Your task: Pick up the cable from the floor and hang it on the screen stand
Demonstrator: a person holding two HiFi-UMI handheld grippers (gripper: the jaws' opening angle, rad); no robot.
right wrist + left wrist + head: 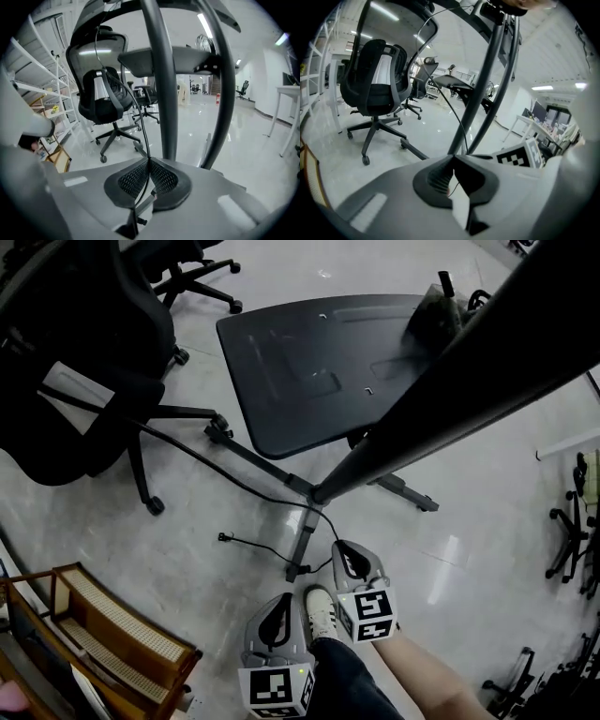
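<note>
A thin black cable (pixel 258 545) lies on the pale floor, its plug end (pixel 223 537) to the left, and it runs right to my right gripper (pixel 339 546). In the right gripper view the right gripper (pixel 149 161) is shut on the cable (pixel 140 126), which rises from the pads toward the upper left. The screen stand's black pole (pixel 422 409) slants overhead and its base leg (pixel 305 531) sits just left of that gripper. My left gripper (pixel 281 598) is lower left, beside a shoe. Its jaws (pixel 453 158) meet at the tips with nothing held.
A black office chair (pixel 84 381) stands at the upper left with a second cable trailing from it to the stand. A dark flat panel (pixel 309 371) lies beyond the stand. A wooden rack (pixel 112 624) is at the lower left. More chairs (pixel 572 540) line the right edge.
</note>
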